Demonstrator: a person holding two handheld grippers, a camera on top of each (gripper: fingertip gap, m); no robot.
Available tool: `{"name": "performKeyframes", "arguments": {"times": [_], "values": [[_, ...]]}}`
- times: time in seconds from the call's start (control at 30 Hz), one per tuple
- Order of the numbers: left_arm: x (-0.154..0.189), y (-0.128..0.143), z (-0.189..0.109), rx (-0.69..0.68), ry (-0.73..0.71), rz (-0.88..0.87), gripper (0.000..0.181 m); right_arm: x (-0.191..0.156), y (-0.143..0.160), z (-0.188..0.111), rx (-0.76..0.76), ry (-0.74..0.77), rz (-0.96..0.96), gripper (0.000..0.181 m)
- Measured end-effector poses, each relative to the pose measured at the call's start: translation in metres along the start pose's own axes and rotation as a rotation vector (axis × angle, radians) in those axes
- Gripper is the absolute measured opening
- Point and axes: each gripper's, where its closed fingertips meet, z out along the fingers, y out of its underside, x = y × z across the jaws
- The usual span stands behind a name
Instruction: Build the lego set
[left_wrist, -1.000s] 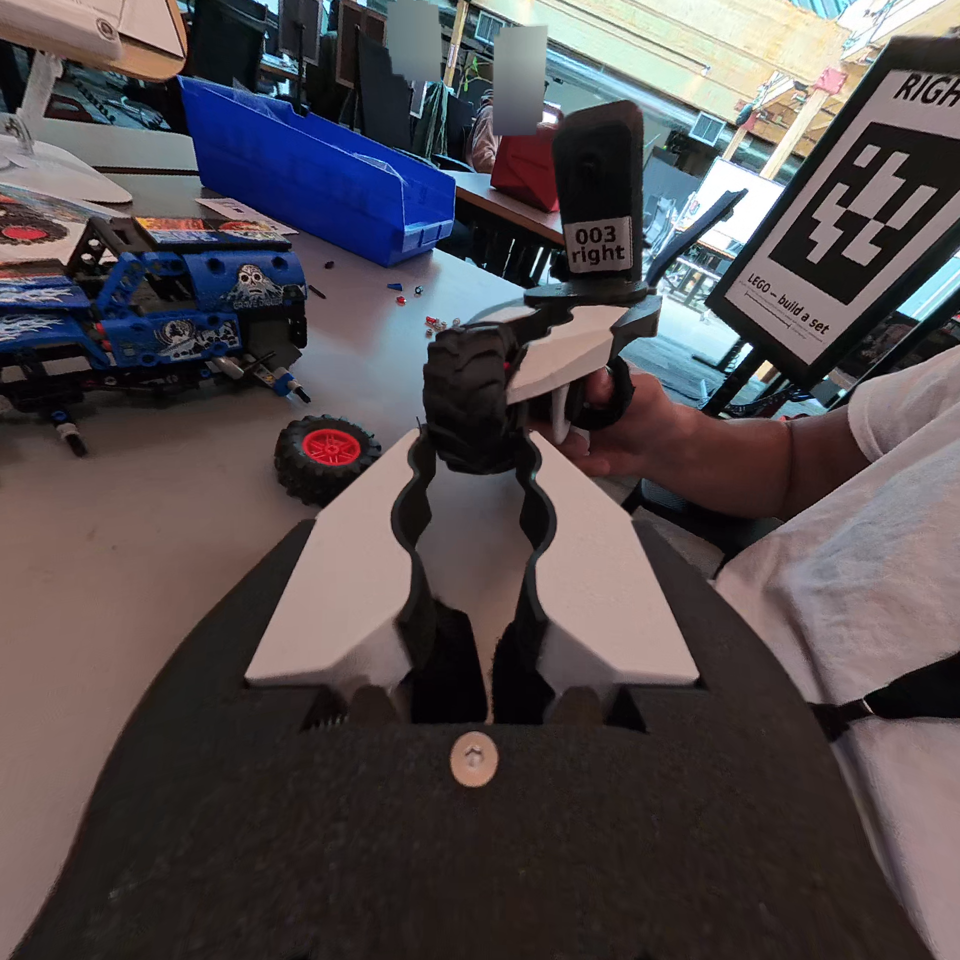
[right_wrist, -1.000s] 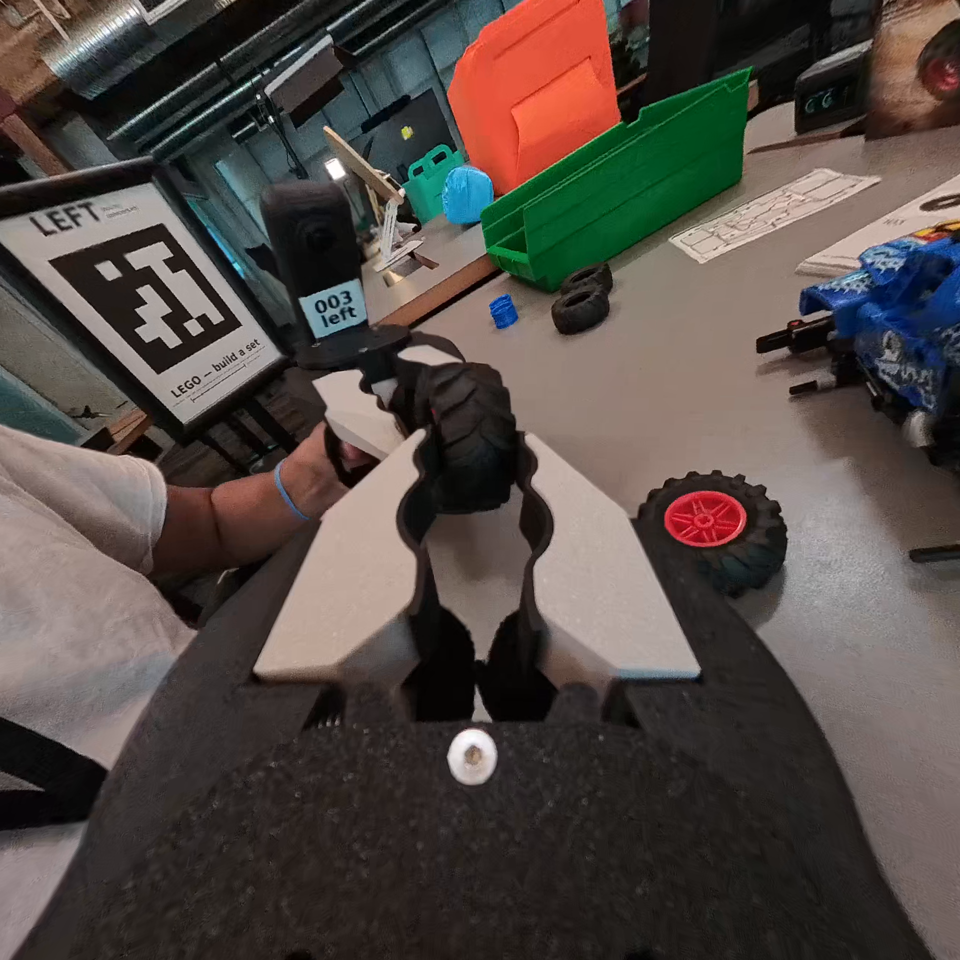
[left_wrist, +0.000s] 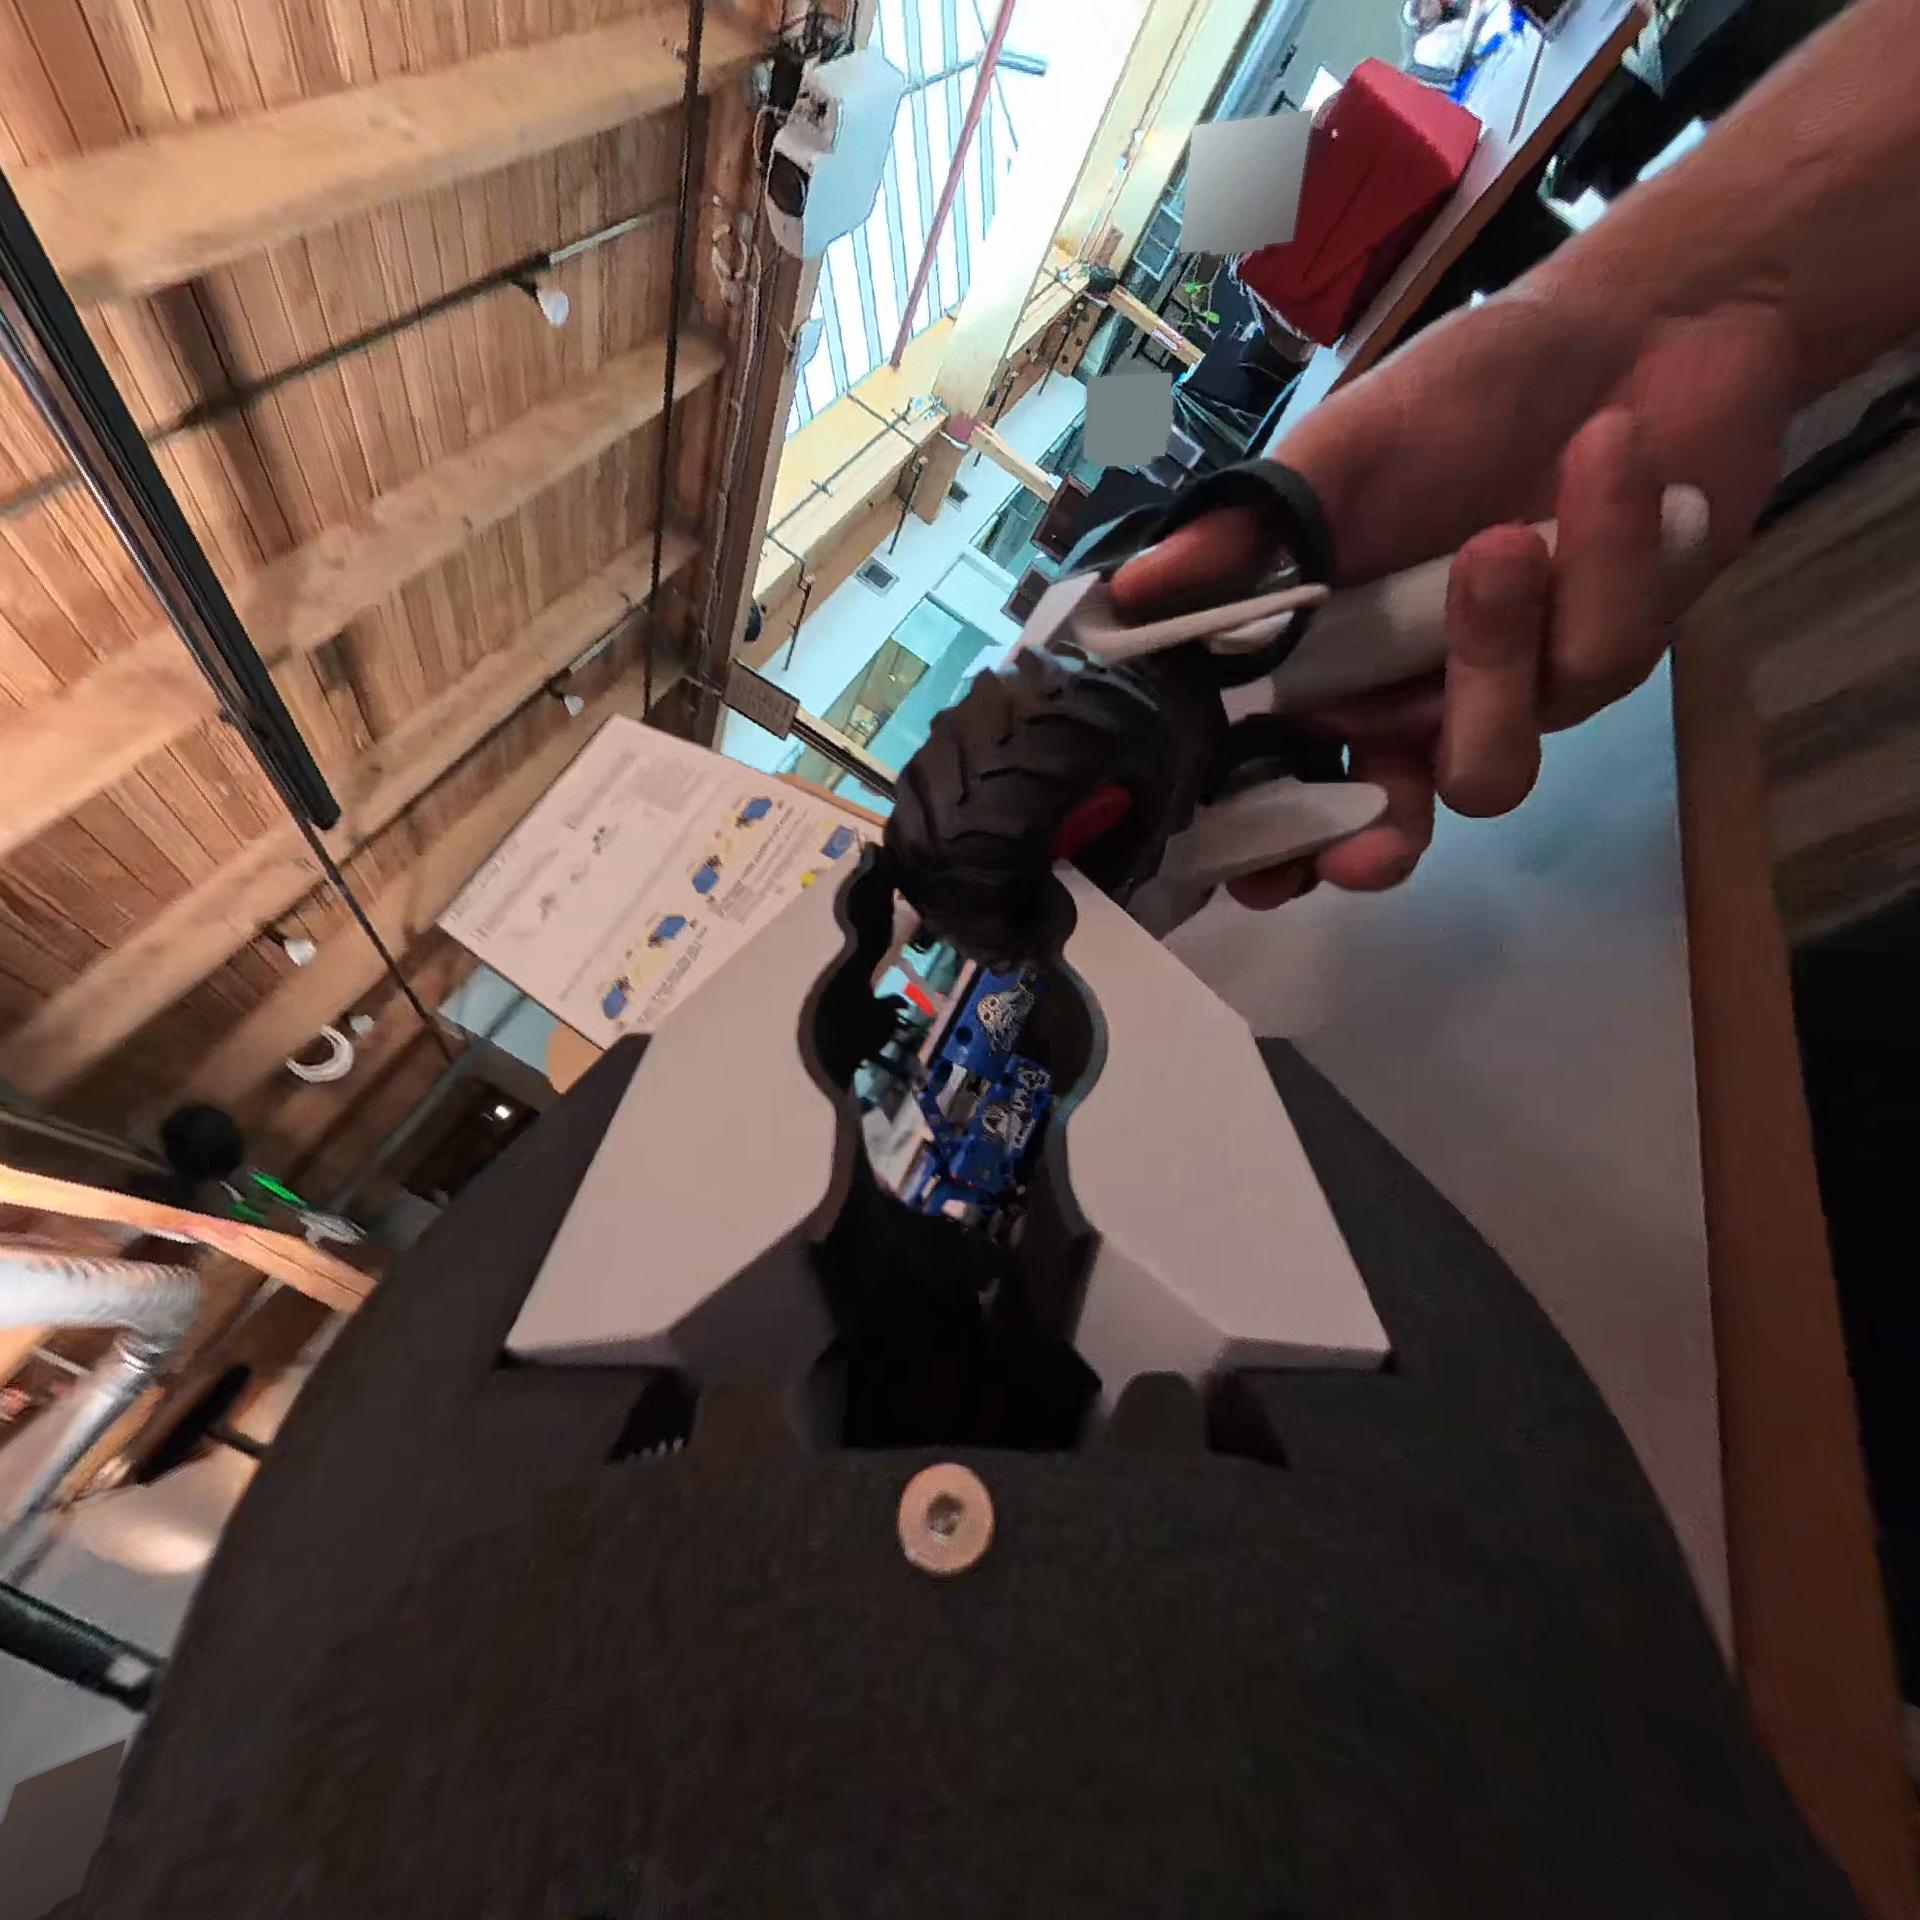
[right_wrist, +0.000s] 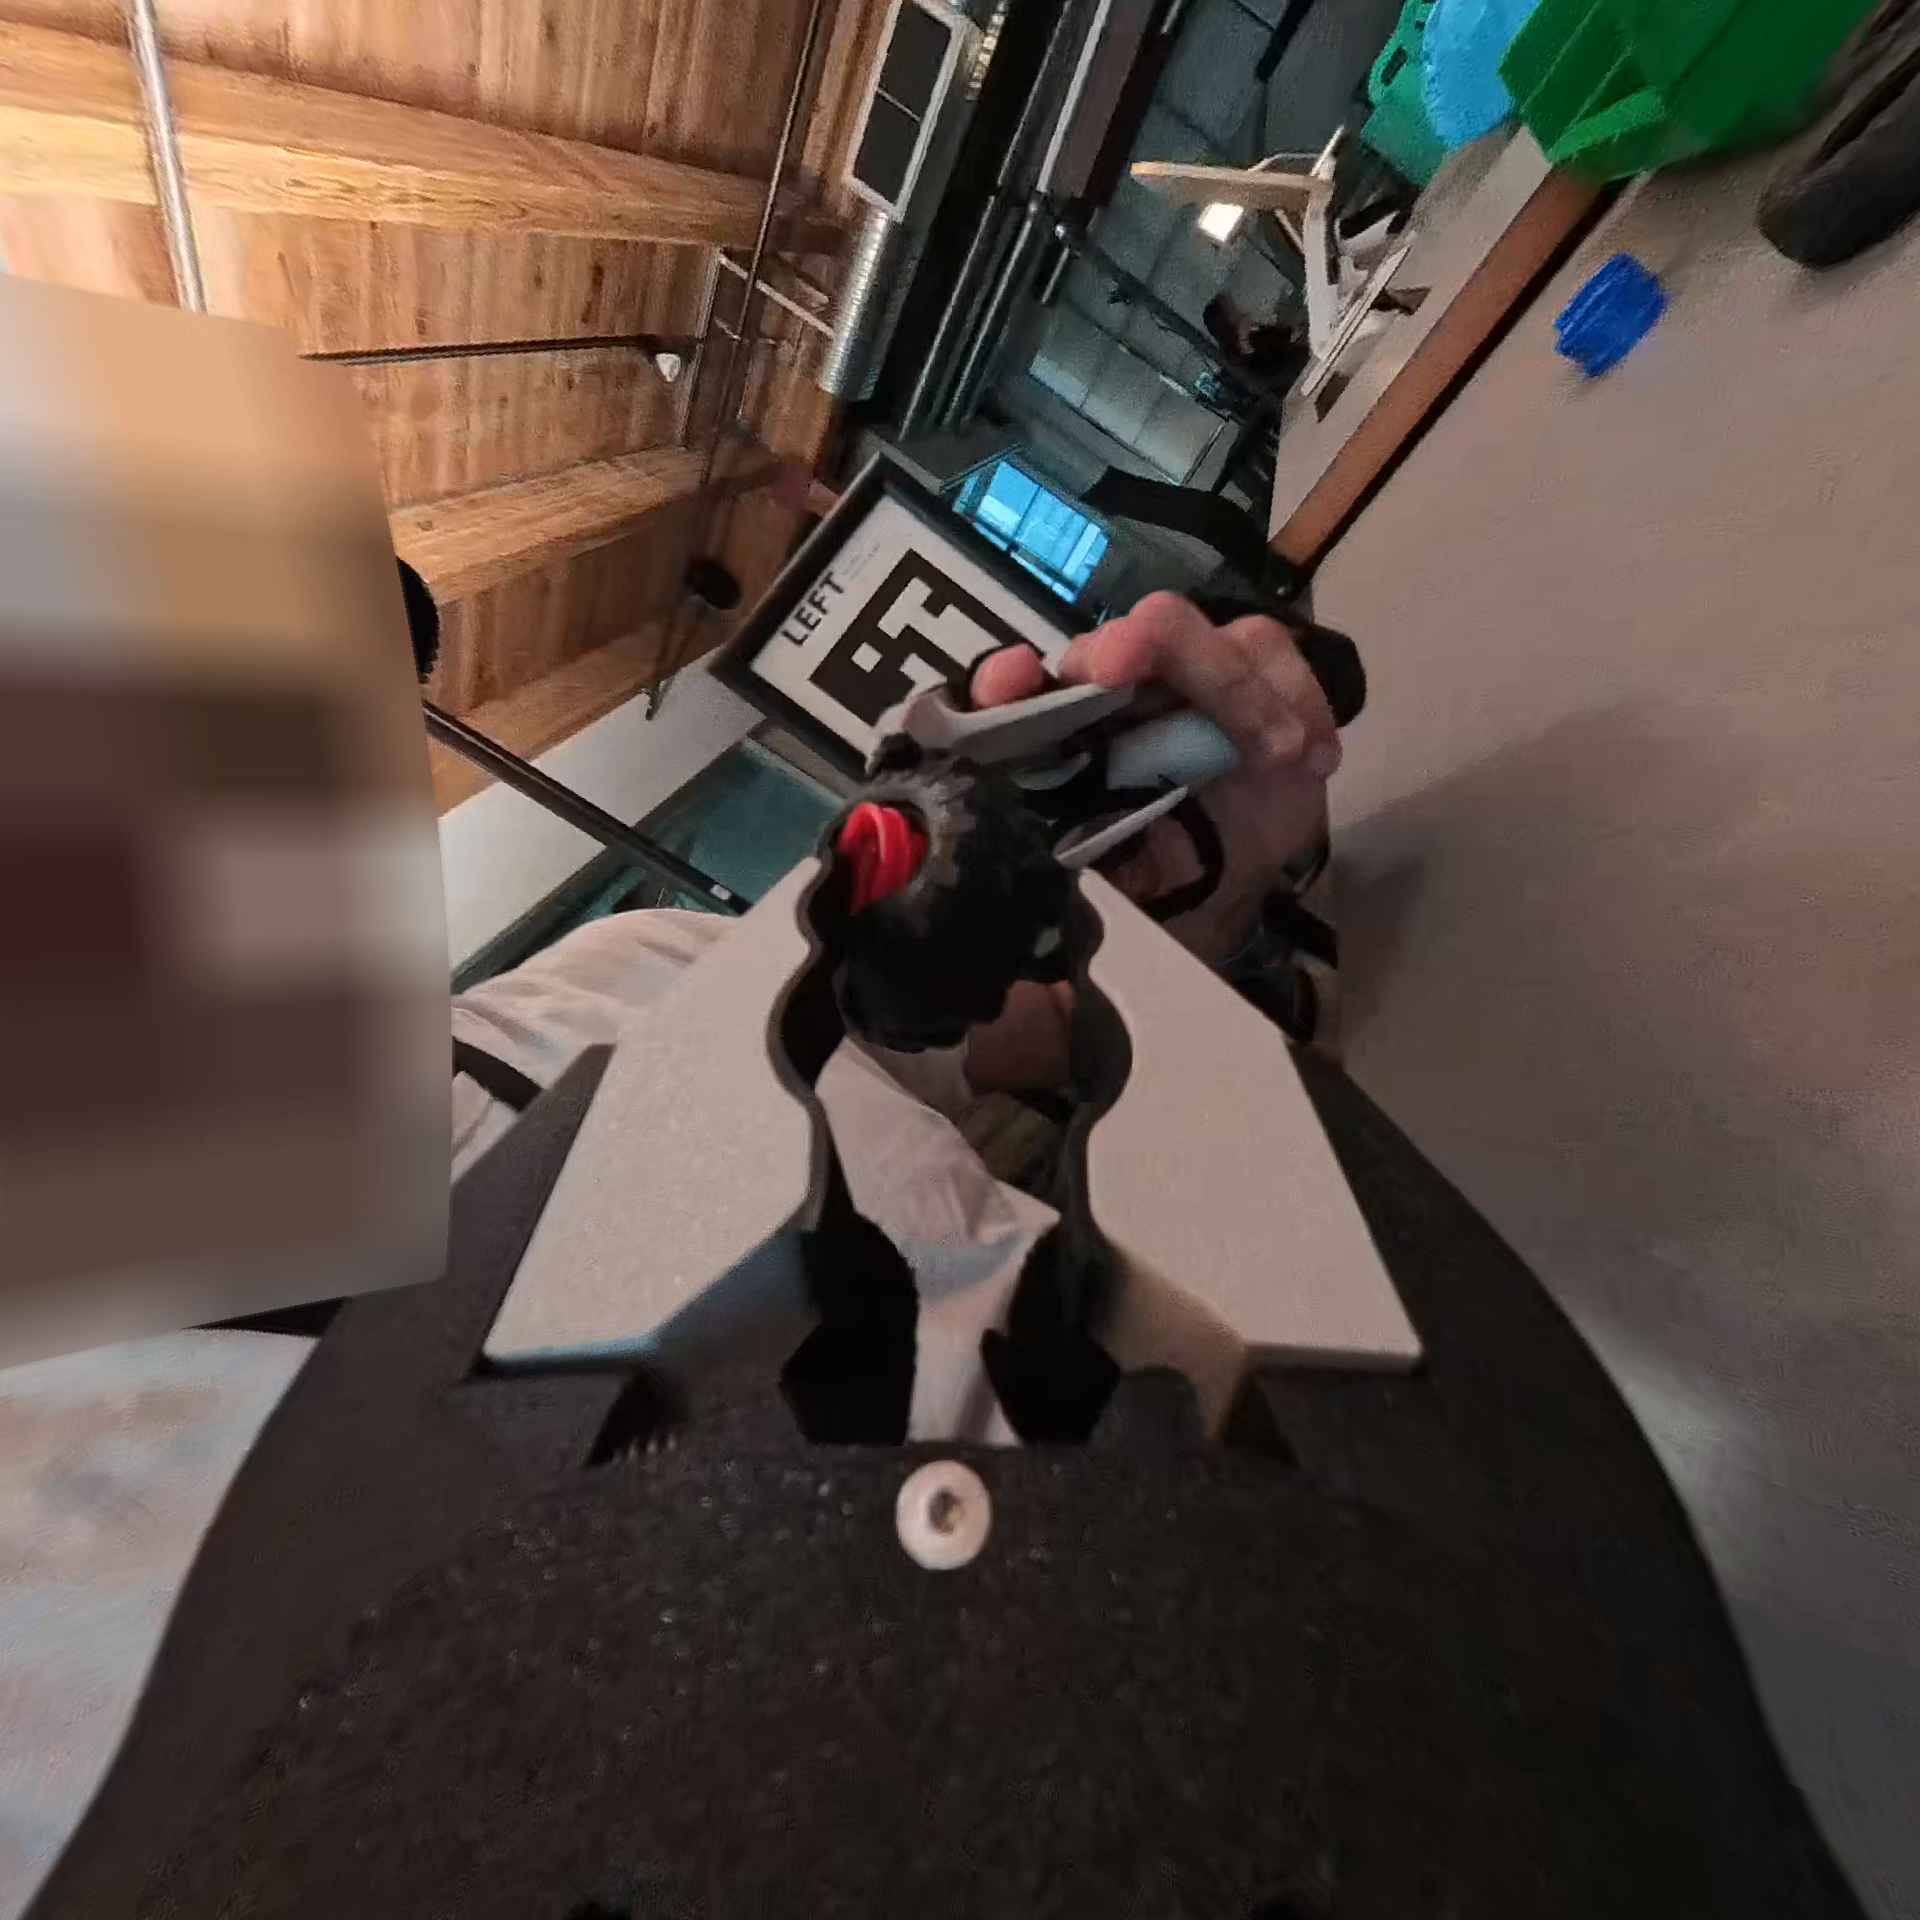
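Between the fingertips of both hand-held tools, lifted clear of the grey table (left_wrist: 1455, 1091), sits a black tyre with a red hub (left_wrist: 1023, 821): the left gripper (left_wrist: 961, 894) pinches its tread, and the right gripper (right_wrist: 940, 940) also clamps it, red hub (right_wrist: 878, 847) showing. To seat hub in tyre well, one tool should probably hold firm while the other presses squarely. Beyond the left jaws lies the blue truck (left_wrist: 982, 1101).

Green bin (right_wrist: 1683, 94), framed marker sign (right_wrist: 914, 634)
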Motion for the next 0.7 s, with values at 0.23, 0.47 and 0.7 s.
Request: {"name": "performKeyframes", "arguments": {"times": [0.23, 0.47, 0.7], "values": [[0.019, 0.034, -0.001, -0.222, 0.069, -0.082, 0.018, 0.017, -0.017, -0.019, 0.096, 0.19, -0.207, 0.032], [0.02, 0.014, 0.001, -0.128, 0.399, -1.24, 0.043, 0.025, -0.027, -0.033, 0.035, 0.542, -0.695, 0.031], [0.024, 0.014, 0.007, -0.123, 0.438, -1.346, 0.035, 0.025, -0.019, -0.026, -0.025, 0.626, -0.843, 0.031]]}}
